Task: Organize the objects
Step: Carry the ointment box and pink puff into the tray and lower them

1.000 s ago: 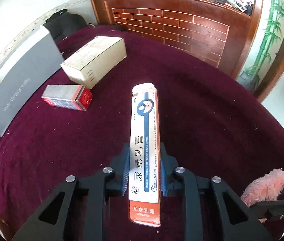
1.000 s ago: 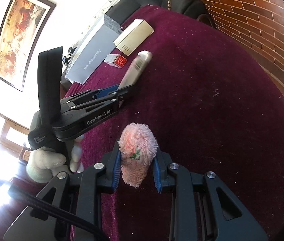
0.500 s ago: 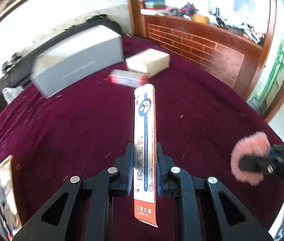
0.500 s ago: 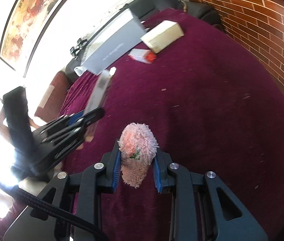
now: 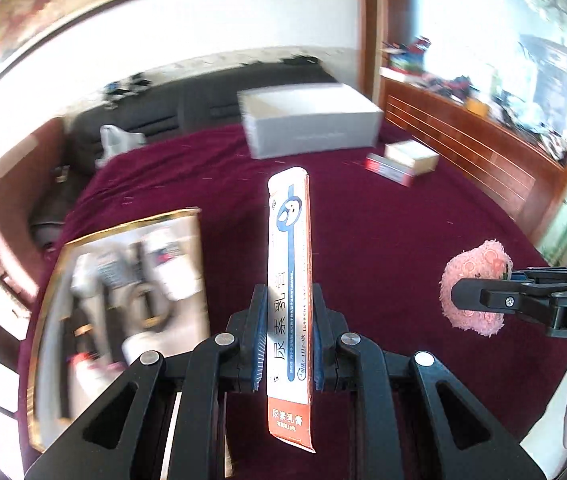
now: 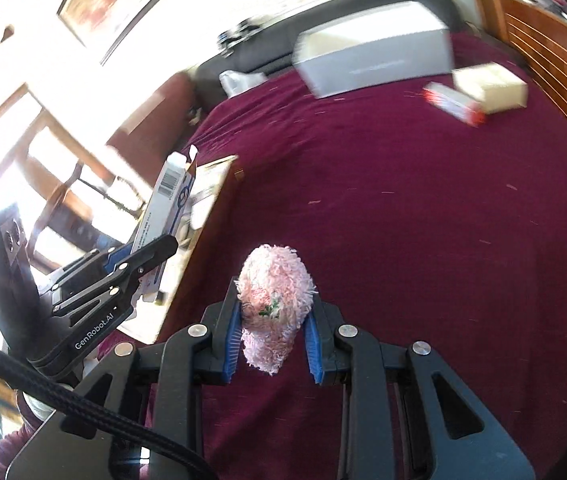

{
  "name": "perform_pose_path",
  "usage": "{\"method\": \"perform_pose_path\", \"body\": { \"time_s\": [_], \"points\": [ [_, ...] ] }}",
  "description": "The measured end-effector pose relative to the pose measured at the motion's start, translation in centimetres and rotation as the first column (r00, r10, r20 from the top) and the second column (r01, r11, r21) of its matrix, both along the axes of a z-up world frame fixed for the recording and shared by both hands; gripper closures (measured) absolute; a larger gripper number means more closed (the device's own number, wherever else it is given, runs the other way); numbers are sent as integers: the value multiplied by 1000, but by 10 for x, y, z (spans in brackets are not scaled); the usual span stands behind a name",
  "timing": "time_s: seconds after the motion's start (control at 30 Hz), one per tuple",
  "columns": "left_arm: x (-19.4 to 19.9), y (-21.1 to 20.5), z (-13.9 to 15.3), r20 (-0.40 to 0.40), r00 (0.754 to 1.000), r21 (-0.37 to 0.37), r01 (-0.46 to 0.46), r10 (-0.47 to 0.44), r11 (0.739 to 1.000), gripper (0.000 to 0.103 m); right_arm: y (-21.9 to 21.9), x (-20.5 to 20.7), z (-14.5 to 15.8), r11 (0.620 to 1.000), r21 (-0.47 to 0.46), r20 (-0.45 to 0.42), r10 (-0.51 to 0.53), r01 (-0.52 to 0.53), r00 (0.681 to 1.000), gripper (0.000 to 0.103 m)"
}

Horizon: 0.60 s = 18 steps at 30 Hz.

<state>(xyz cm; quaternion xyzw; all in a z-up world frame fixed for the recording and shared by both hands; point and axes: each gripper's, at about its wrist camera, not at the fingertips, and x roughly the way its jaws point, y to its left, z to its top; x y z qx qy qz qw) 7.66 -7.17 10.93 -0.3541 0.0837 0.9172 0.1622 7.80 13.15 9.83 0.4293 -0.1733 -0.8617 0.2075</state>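
My left gripper (image 5: 287, 336) is shut on a long white and orange ointment box (image 5: 289, 280), held lengthwise above the maroon table (image 5: 383, 240). The box also shows in the right wrist view (image 6: 163, 204), tilted up in the left gripper (image 6: 139, 256). My right gripper (image 6: 275, 328) is shut on a pink fluffy plush toy (image 6: 275, 284), held above the table. The toy also shows at the right of the left wrist view (image 5: 475, 276).
A gold-edged picture box (image 5: 123, 312) lies at the table's left edge. A large grey box (image 5: 311, 124), a cream carton (image 5: 411, 156) and a small red box (image 5: 387, 168) sit at the far side. A wooden counter (image 5: 483, 140) stands on the right.
Both grippers have swung left with their loads. The grey box, carton and red box have shifted to the far right of view, and the gold-edged picture box has come into view.
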Motion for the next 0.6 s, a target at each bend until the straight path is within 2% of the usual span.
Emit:
{"method": "perform_pose_path", "body": {
  "time_s": [0.27, 0.47, 0.6],
  "points": [
    [-9, -82, -19, -7, 984, -17, -179, 179, 984, 88, -105, -21, 5, 982, 40, 3, 184, -184, 983, 78],
    [-25, -120, -45, 38, 968, -21, -249, 249, 968, 88, -164, -43, -12, 962, 89, 48, 254, -257, 966, 78],
    [-24, -141, -58, 61, 961, -24, -269, 270, 963, 88, -187, -54, -23, 953, 123, 81, 268, -277, 960, 78]
  ]
}}
